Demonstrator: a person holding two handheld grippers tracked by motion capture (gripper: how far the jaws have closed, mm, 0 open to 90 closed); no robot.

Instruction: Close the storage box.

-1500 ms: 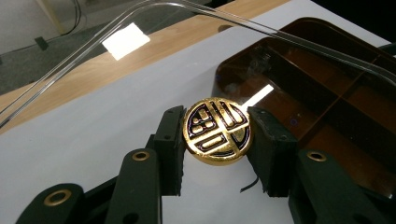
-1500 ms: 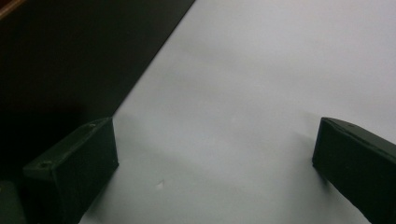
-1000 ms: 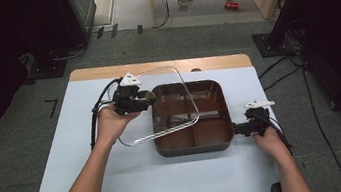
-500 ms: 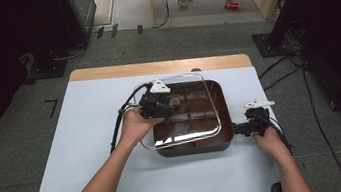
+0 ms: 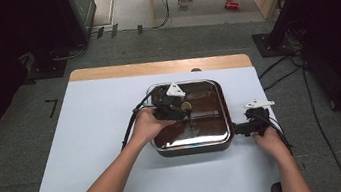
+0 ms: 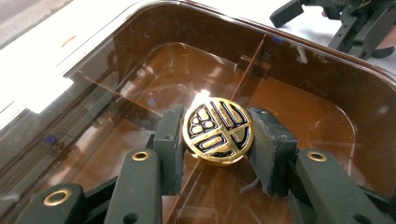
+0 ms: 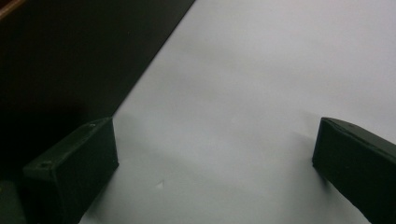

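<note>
A brown square pan (image 5: 193,147) sits right of centre on the white table, with a clear glass lid (image 5: 208,102) lying over it. The lid's round gold knob (image 6: 218,130) is clamped between the pads (image 6: 169,140) of my left gripper (image 5: 183,108), which is shut on it above the pan's middle. Through the lid (image 6: 140,70) I see the pan's brown, divided inside. My right gripper (image 5: 240,129) rests on the table at the pan's right side. In the right gripper view its jaws stand wide open (image 7: 215,154) over bare white table, the dark pan wall (image 7: 70,60) just to their left.
The white table sheet (image 5: 93,137) spreads wide to the left of the pan, with a wooden strip (image 5: 154,69) along the far edge. Cables trail from both grippers. Beyond the table are grey floor and dark stands.
My left gripper has carried the lid from the pan's left side, where it hung tilted, rightward and down onto the pan. The right gripper has stayed in place.
</note>
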